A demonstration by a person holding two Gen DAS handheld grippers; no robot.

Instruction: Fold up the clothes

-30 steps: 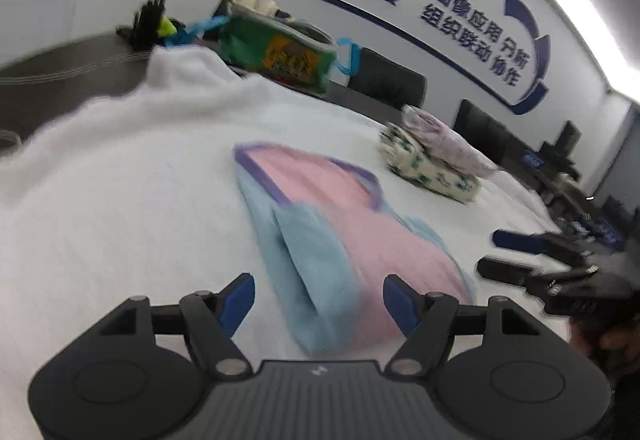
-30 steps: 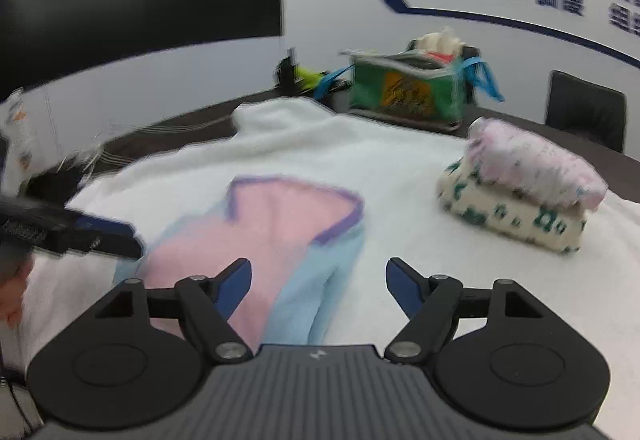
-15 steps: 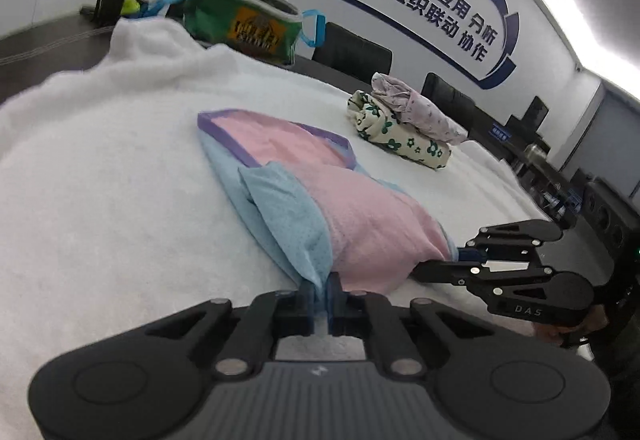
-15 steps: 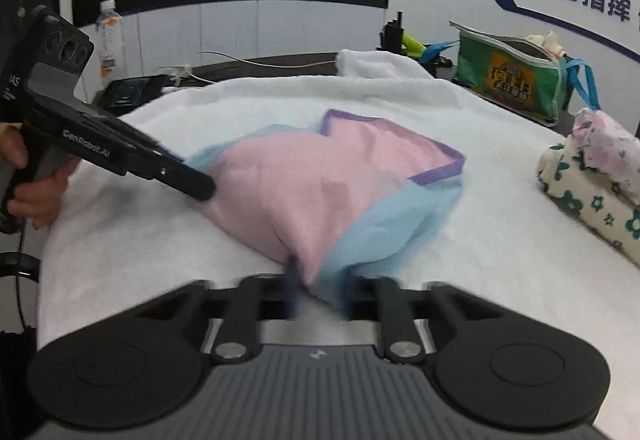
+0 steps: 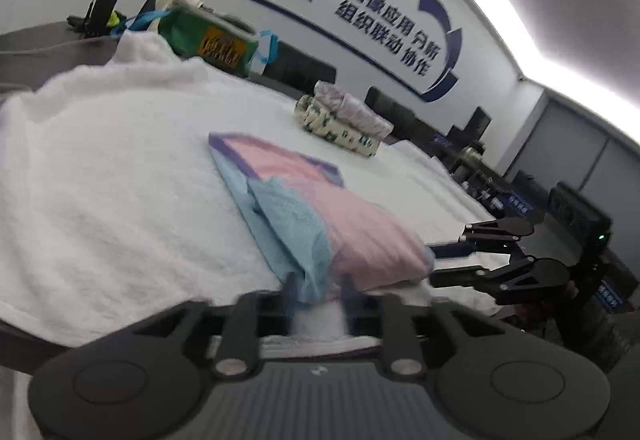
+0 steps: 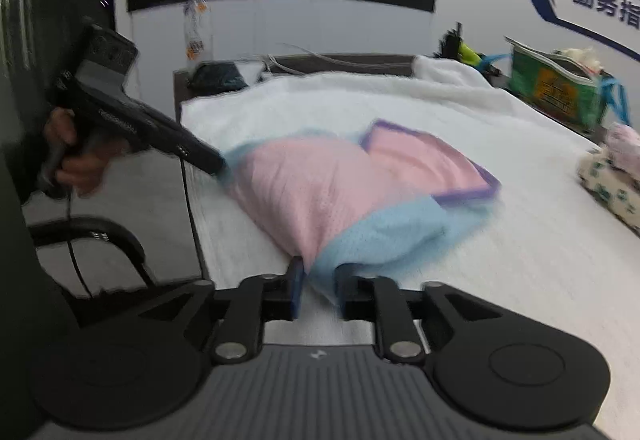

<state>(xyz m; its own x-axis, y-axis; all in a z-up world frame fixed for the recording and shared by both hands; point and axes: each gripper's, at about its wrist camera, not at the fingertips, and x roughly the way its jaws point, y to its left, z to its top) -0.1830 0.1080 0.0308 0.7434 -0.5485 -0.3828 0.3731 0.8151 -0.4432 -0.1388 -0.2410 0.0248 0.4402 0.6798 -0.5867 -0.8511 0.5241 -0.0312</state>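
Pink-blue garment [image 6: 332, 195], corners seemingly pinched by both grippers, blurred

Two grippers: the left gripper [image 5: 316, 298] and the right gripper [image 6: 319, 290]. One pink-and-blue garment [image 6: 340, 195] lies on one white towel [image 6: 520, 240], with two folded clothes [image 5: 344, 121] stacked. One green bag [image 6: 556, 87] and one bottle [image 6: 197, 23] stand behind.

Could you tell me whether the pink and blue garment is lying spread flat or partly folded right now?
Partly folded: the pink and blue garment bulges where its near end is doubled up, pinched by both grippers.
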